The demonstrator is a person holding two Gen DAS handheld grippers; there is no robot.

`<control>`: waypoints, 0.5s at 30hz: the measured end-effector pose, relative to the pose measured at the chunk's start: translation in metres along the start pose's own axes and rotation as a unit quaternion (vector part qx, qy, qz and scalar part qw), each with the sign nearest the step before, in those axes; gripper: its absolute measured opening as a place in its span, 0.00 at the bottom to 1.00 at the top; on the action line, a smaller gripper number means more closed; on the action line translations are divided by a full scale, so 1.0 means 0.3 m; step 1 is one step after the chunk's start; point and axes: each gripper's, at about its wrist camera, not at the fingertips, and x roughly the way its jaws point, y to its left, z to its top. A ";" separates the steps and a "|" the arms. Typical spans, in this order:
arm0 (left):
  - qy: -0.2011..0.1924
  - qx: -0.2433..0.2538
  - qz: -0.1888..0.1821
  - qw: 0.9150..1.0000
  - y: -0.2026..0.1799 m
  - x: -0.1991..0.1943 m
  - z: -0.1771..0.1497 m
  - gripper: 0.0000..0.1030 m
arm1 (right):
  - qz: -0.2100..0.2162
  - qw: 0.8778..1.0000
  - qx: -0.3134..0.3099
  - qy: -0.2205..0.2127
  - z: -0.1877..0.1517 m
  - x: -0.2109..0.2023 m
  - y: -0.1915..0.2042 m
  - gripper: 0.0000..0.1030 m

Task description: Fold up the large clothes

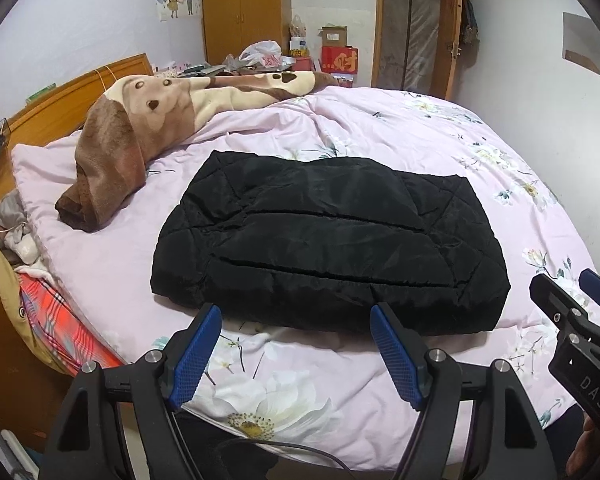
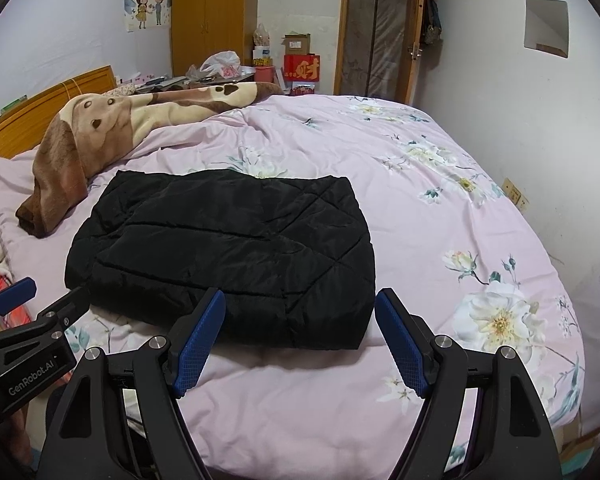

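Black quilted jacket [image 1: 328, 248] lies folded into a flat rectangle on the bed [image 1: 480, 152], near its front edge, on a pink floral quilt [image 2: 440, 208]. Nothing on top of it.

Left claw [image 1: 296, 320] is spread apart, nothing between the pads, tips hanging just short of the jacket's near edge. Right claw [image 2: 300, 304] same: apart, empty, tips over the jacket's near right corner (touching or not, can't tell from this angle).

Around it: brown and cream plush blanket [image 1: 140, 128] with a cartoon dog print, bunched toward the wooden headboard [image 1: 72, 92], clear of the jacket. Red plaid cloth [image 1: 56, 320] hangs off the bed's left side. Behind the bed: wooden wardrobe [image 2: 212, 16], door [image 2: 376, 36], cluttered surface with a plastic bag [image 1: 262, 52] and boxes.

Writing: "DAS" on the right claw's body as seen from the left wrist view; "GenRobot.AI" on the left claw's body as seen from the right wrist view. Red box [image 2: 302, 66] carries a large gold Chinese character. Wall poster [image 2: 148, 0] shows two cartoon figures; its text is too small to read.

Fisheye rim blacks out the corners.
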 end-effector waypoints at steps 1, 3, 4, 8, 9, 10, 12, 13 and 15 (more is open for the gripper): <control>0.002 0.001 0.001 1.000 -0.001 0.001 0.000 0.74 | 0.000 1.000 0.000 0.000 0.000 -0.001 0.000 0.75; 0.006 0.008 0.009 1.000 -0.006 0.004 -0.001 0.74 | 0.000 1.000 0.000 0.000 -0.001 -0.001 0.003 0.75; 0.008 0.012 0.012 1.000 -0.010 0.006 -0.001 0.74 | 0.000 1.000 0.001 0.000 -0.001 -0.001 0.004 0.75; 0.011 0.021 0.017 1.000 -0.026 0.010 -0.008 0.74 | 0.000 1.000 0.001 -0.002 -0.006 -0.004 0.006 0.75; 0.012 0.021 0.013 1.000 -0.027 0.011 -0.010 0.74 | 0.000 1.000 0.000 -0.003 -0.006 -0.006 0.006 0.75; 0.012 0.019 0.009 1.000 -0.027 0.010 -0.011 0.74 | 0.000 1.000 0.000 -0.003 -0.006 -0.006 0.006 0.75; 0.011 0.017 0.006 1.000 -0.027 0.007 -0.012 0.74 | -0.001 1.000 0.000 -0.004 -0.008 -0.009 0.007 0.75; 0.010 0.017 0.006 1.000 -0.028 0.005 -0.013 0.74 | -0.001 1.000 0.000 -0.004 -0.008 -0.008 0.007 0.75; 0.007 0.016 0.002 1.000 -0.027 -0.002 -0.014 0.74 | 0.000 1.000 0.000 -0.002 -0.011 -0.010 0.007 0.75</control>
